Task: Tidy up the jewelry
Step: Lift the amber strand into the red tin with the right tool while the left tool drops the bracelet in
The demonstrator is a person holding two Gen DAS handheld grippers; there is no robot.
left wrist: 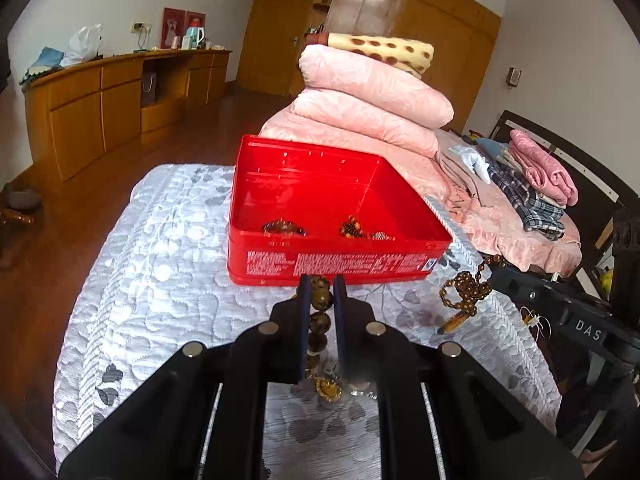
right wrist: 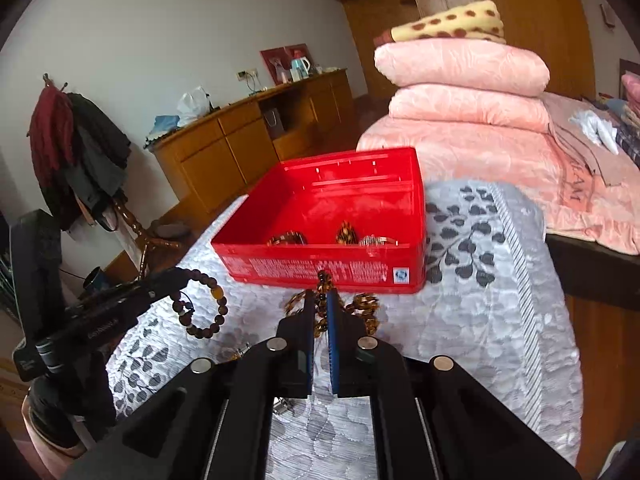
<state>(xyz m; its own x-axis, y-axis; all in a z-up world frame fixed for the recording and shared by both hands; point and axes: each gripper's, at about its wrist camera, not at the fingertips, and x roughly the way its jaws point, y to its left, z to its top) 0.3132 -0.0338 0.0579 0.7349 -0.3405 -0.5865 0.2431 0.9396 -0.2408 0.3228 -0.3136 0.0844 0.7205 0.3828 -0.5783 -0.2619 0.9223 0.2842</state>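
An open red tin box stands on the grey quilted surface; it also shows in the right wrist view. Several bead pieces lie inside near its front wall. My left gripper is shut on a brown bead bracelet, held just before the box; the bracelet hangs as a loop in the right wrist view. My right gripper is shut on an amber bead necklace, which dangles at right of the box in the left wrist view.
More small jewelry lies on the quilt under my left gripper. Folded pink quilts are stacked behind the box. A wooden sideboard lines the far wall. A coat rack stands at left. The quilted surface drops off at both sides.
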